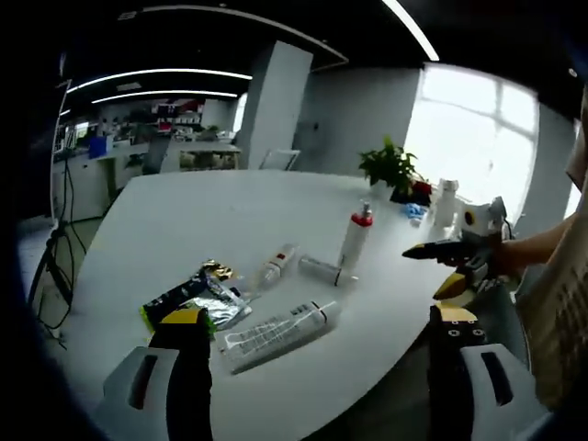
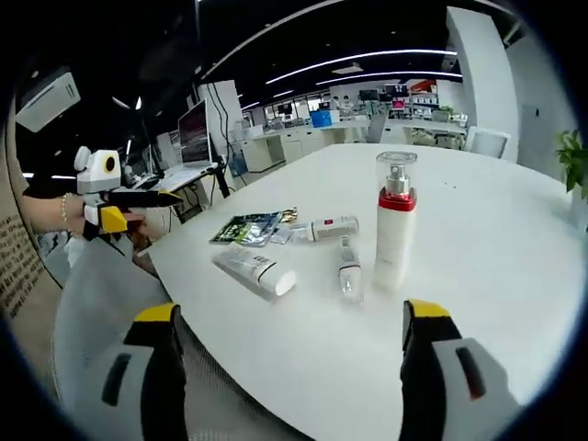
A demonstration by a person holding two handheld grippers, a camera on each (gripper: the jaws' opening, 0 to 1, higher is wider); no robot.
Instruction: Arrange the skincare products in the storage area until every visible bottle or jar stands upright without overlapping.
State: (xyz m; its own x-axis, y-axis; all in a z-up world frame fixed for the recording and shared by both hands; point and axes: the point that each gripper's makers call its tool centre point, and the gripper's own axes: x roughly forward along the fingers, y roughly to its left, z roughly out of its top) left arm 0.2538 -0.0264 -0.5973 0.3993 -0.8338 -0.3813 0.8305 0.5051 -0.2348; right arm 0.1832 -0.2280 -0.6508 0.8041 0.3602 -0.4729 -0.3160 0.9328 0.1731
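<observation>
White table: the round tabletop [image 2: 478, 276] carries all the skincare items, grouped near the edge closest to the person.
Step in hand: judging by the layout, the arranging is barely begun; one item stands and the others lie flat, with both claws held back from the group.
Standing: one pump bottle with a red collar [image 2: 395, 225], upright, also seen in the left gripper view [image 1: 356, 237].
Lying, large: one white tube [image 2: 255, 269], on its side nearest the table edge [image 1: 276, 333].
Lying, small: two small bottles, one with a red mark [image 2: 323, 228] beside the sachets and one clear-ended [image 2: 348, 269] just beside the pump bottle's base.
Sachets: a small heap of foil packets [image 2: 250, 227], overlapping; their count I cannot tell for certain, perhaps two or three.
Left claw: the left gripper [image 1: 322, 326] hovers over the near edge, jaws spread wide, holding nothing.
Right claw: the right gripper [image 2: 287, 317] likewise has jaws wide apart and empty; from the left gripper view it appears off the table's side [image 1: 441, 266].
Next move: likely to close on one lying item, the white tube being nearest, gripping across its body and tipping it onto its cap clear of its neighbours.
Far end: a potted plant [image 1: 393, 167] and a few other containers, too small to count.
</observation>
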